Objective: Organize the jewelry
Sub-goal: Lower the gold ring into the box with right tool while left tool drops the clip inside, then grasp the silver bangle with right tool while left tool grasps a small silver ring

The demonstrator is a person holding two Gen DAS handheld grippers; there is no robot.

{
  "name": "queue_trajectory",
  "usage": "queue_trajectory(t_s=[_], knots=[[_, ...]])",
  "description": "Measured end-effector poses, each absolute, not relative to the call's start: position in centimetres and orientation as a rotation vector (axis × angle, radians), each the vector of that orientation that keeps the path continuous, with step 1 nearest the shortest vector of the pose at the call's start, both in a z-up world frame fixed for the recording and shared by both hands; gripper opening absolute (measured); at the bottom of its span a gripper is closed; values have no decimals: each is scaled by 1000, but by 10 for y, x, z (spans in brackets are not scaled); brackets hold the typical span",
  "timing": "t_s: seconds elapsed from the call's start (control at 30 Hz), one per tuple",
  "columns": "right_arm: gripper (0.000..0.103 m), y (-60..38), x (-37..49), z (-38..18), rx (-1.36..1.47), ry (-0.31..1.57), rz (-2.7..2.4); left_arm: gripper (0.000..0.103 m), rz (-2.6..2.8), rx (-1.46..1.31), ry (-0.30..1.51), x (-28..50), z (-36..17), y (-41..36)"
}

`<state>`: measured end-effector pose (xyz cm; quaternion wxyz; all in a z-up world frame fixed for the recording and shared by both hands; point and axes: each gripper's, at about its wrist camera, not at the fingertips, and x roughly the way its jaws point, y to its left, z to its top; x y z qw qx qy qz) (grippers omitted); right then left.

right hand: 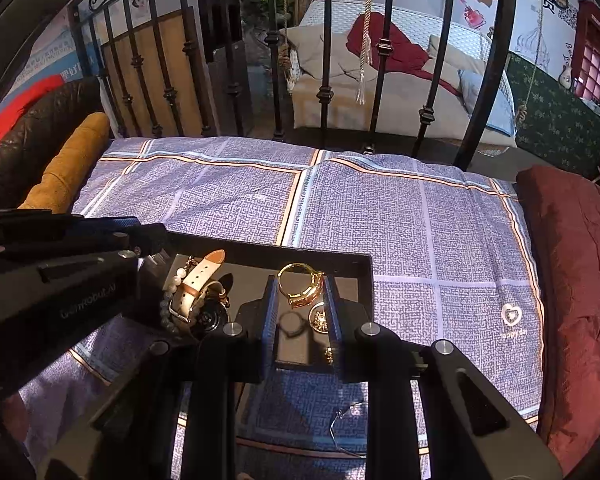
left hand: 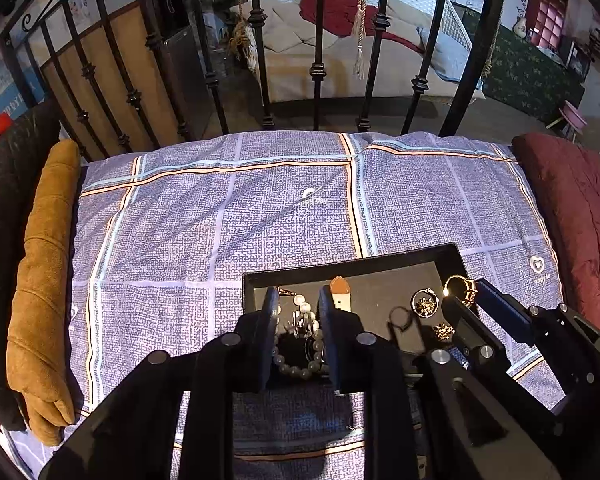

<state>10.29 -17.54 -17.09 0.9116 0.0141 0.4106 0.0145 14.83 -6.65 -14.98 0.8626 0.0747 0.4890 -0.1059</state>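
Observation:
A black jewelry tray lies on the bed. It holds a bead bracelet, a watch with a tan and white strap, a round pendant and small gold earrings. My left gripper is open, its fingers either side of the bead bracelet. My right gripper is shut on a gold bangle, held just above the tray's right part.
The tray rests on a purple checked bedcover. A tan cushion lies at the left, a dark red pillow at the right. A black iron bed rail stands behind. A thin wire hoop lies on the cover near me.

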Motion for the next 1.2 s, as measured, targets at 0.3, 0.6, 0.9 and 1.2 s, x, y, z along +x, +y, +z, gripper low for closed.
queue_trajectory(t_s=[0.3, 0.6, 0.9, 1.2], knots=[[43, -175, 105, -171, 10, 865, -4, 61, -178, 171, 1031, 151, -151, -60], [43, -208, 65, -175, 92, 899, -50, 62, -88, 55, 1075, 122, -153, 23], [43, -212, -7, -199, 71, 1033, -38, 62, -112, 20, 1187, 72, -181, 45], [43, -206, 1, -220, 34, 1017, -21, 62, -317, 30, 1199, 76, -202, -56]])
